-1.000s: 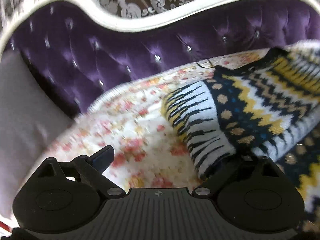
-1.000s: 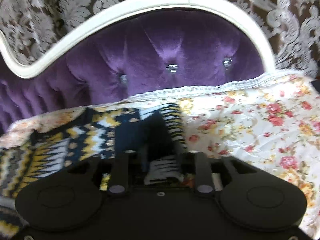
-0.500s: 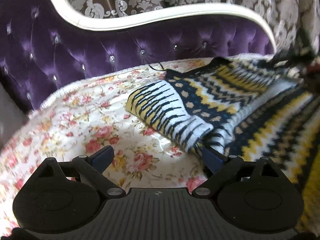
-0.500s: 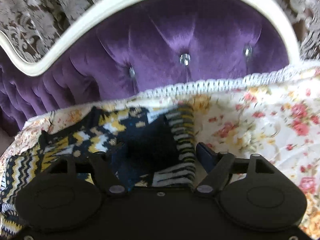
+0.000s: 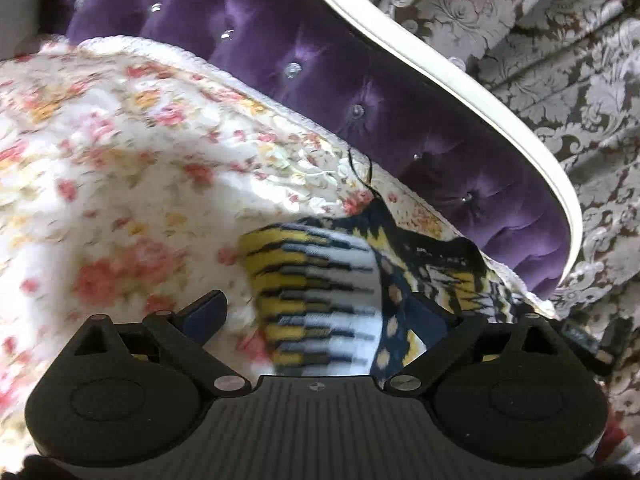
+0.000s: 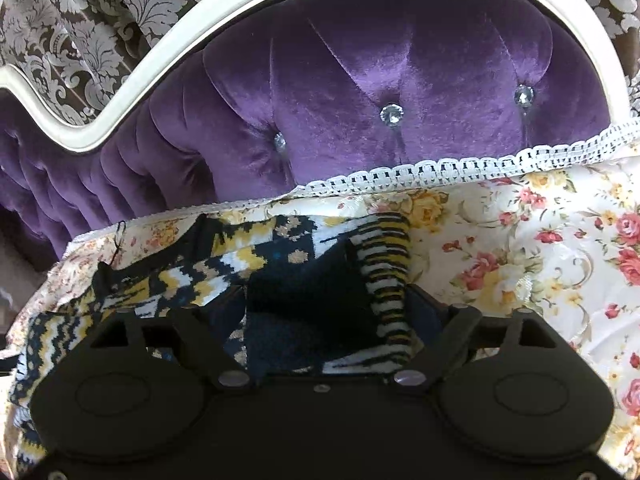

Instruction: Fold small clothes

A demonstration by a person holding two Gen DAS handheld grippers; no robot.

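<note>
Left wrist view: left gripper (image 5: 316, 316) spread, striped cuff between, unpinched.
Right gripper (image 6: 326, 312): jaws opening around fabric.
Garment: navy, yellow and white patterned knitted sweater (image 6: 280, 268) on floral quilted bedspread (image 6: 540, 248), near purple tufted velvet headboard (image 6: 380, 72).

The right gripper's (image 6: 324, 312) jaws are opening around the patterned sweater (image 6: 304, 280).

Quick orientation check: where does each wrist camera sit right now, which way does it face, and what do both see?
Left wrist: on the left gripper, looking down along its open fingers at the sweater cuff on the floral cover; headboard runs tilted behind.
Right wrist: on the right gripper, facing the headboard squarely; jaws opening, sweater fold between them.
Shared: sweater, floral cover, headboard, patterned curtain. Only the grippers show; no hand or sleeve.
</note>
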